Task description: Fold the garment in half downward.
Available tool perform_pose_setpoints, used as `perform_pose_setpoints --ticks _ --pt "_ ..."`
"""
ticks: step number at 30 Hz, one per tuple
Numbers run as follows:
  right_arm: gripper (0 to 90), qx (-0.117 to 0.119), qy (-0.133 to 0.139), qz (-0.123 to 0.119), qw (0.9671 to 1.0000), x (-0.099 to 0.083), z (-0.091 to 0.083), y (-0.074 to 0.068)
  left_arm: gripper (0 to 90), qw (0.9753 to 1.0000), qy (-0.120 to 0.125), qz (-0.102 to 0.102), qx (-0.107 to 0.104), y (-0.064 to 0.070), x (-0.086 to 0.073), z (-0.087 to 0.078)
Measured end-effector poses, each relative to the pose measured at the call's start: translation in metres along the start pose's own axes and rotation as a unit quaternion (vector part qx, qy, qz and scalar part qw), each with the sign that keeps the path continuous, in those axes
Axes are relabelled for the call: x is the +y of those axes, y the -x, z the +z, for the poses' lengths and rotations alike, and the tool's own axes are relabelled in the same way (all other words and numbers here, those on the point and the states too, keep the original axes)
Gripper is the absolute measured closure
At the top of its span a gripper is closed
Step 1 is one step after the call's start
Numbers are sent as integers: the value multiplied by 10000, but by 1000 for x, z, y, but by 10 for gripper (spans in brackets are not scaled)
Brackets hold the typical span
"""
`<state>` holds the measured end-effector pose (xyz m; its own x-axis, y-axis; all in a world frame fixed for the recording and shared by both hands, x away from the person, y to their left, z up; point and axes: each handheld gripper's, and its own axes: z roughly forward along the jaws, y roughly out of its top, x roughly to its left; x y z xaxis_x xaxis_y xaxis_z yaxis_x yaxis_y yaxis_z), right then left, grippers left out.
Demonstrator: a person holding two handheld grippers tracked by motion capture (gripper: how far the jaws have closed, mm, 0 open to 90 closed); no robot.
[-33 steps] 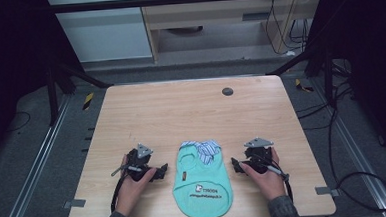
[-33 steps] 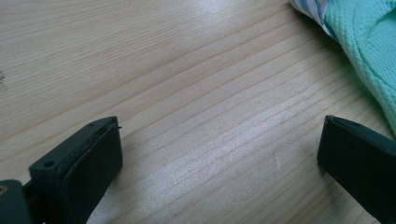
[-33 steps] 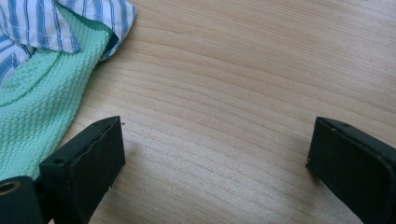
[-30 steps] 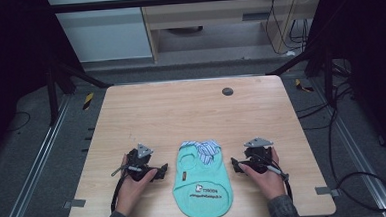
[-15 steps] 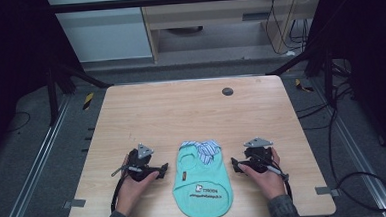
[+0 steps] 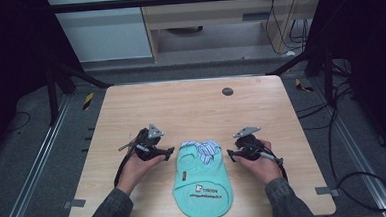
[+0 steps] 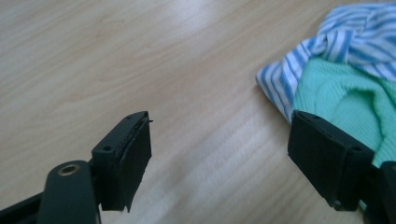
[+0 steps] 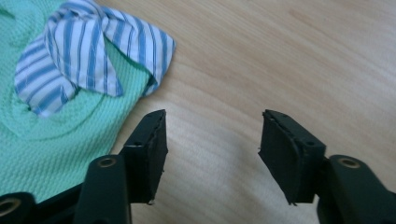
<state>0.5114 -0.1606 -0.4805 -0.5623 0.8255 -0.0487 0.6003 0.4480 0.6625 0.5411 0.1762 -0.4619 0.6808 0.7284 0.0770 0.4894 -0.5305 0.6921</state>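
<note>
A small mint-green knitted garment with a blue-and-white striped collar lies flat near the table's front edge, a white logo on its lower part. My left gripper rests on the table just left of it, jaws open, with nothing between them; in the left gripper view its right jaw sits at the edge of the green knit below the striped collar. My right gripper rests just right of the garment, open and empty. The right gripper view shows bare wood between its jaws, the collar lying to the upper left.
The light wooden table has a small dark round disc near its far edge. Dark floor, metal rails and cables surround the table. Both forearms in grey sleeves come in from the front edge.
</note>
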Motion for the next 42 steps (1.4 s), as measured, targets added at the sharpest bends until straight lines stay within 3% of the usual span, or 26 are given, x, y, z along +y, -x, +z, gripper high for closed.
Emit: perform_pose_setpoints --ticks 6,9,11,17,19,24,29,33,42 --pt "544 162 -111 -122 9997 18 2 7 283 9999 5 -84 -77 -11 24 10" --pt "642 267 -34 -164 9995 33 3 9 292 9994 -69 -220 -267 -17 36 18" --pt "662 348 -54 -193 9992 40 4 7 305 9991 -45 -291 -308 -18 39 19" --pt "759 545 -75 -256 9982 54 15 4 313 9987 -76 -417 -281 -19 50 23" --pt "776 603 -86 -163 9980 56 20 4 339 9980 -3 -574 -246 -18 53 23" --pt "778 652 -66 -149 9977 61 26 1 373 9974 4 -667 -276 -14 56 27" --pt "738 688 -4 -64 9976 66 32 -4 356 9980 -342 -385 -368 2 53 39" --pt "675 699 -113 -5 9975 66 37 -5 321 9974 -469 -407 -358 5 48 48" --pt "659 729 -220 -110 9970 65 44 -11 295 9964 -551 -453 -461 7 39 51"
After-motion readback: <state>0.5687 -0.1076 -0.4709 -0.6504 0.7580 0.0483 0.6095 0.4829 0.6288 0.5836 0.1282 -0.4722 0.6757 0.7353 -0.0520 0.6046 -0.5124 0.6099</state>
